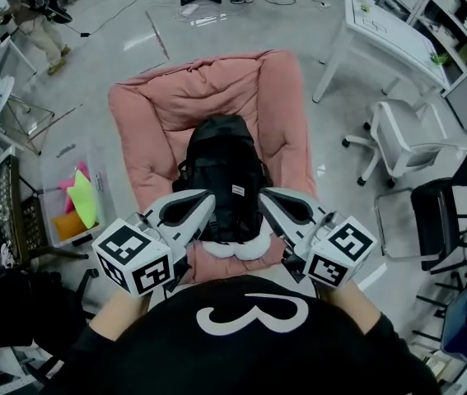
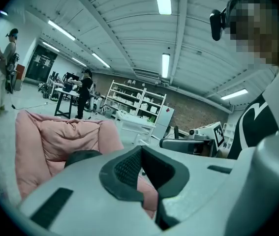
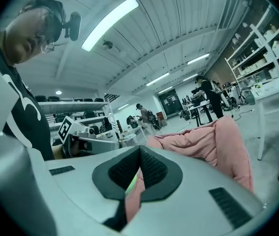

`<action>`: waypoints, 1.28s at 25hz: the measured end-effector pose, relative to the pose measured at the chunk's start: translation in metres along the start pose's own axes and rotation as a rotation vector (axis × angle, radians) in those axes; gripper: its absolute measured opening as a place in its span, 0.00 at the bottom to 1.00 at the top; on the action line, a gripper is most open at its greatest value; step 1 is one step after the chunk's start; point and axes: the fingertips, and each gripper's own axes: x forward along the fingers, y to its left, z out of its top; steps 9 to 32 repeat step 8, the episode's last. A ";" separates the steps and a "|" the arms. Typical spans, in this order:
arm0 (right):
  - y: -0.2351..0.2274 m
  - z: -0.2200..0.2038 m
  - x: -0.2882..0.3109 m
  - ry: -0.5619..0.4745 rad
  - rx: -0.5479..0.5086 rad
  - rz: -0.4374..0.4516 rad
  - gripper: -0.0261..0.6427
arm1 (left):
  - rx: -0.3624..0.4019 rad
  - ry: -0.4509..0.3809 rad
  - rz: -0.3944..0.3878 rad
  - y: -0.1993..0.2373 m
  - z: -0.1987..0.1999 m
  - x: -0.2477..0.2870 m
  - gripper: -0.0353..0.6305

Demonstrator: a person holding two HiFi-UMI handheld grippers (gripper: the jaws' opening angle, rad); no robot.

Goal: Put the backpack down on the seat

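A black backpack (image 1: 221, 175) stands on the pink cushioned seat (image 1: 155, 109) in the head view, its top toward the backrest. My left gripper (image 1: 208, 200) lies by its lower left side and my right gripper (image 1: 264, 196) by its lower right side, with nothing held in either. Both are shut, the jaws meeting at the tips. In the left gripper view the shut left gripper (image 2: 140, 149) points over the backpack's dark top (image 2: 82, 156) and the seat (image 2: 55, 136). The right gripper view shows the shut right gripper (image 3: 139, 149) and the seat (image 3: 203, 139) beyond it.
A white office chair (image 1: 402, 142) and a black chair (image 1: 451, 212) stand to the right, with a white table (image 1: 389, 31) behind them. Left of the seat are a clear bin (image 1: 77, 200) of bright items and a black crate (image 1: 2, 212). A person (image 1: 31, 15) stands far left.
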 end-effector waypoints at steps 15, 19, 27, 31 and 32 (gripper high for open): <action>0.002 0.006 0.008 0.003 -0.005 0.004 0.04 | 0.015 0.022 -0.010 0.004 0.005 0.000 0.06; 0.002 0.006 0.008 0.003 -0.005 0.004 0.04 | 0.015 0.022 -0.010 0.004 0.005 0.000 0.06; 0.002 0.006 0.008 0.003 -0.005 0.004 0.04 | 0.015 0.022 -0.010 0.004 0.005 0.000 0.06; 0.002 0.006 0.008 0.003 -0.005 0.004 0.04 | 0.015 0.022 -0.010 0.004 0.005 0.000 0.06; 0.002 0.006 0.008 0.003 -0.005 0.004 0.04 | 0.015 0.022 -0.010 0.004 0.005 0.000 0.06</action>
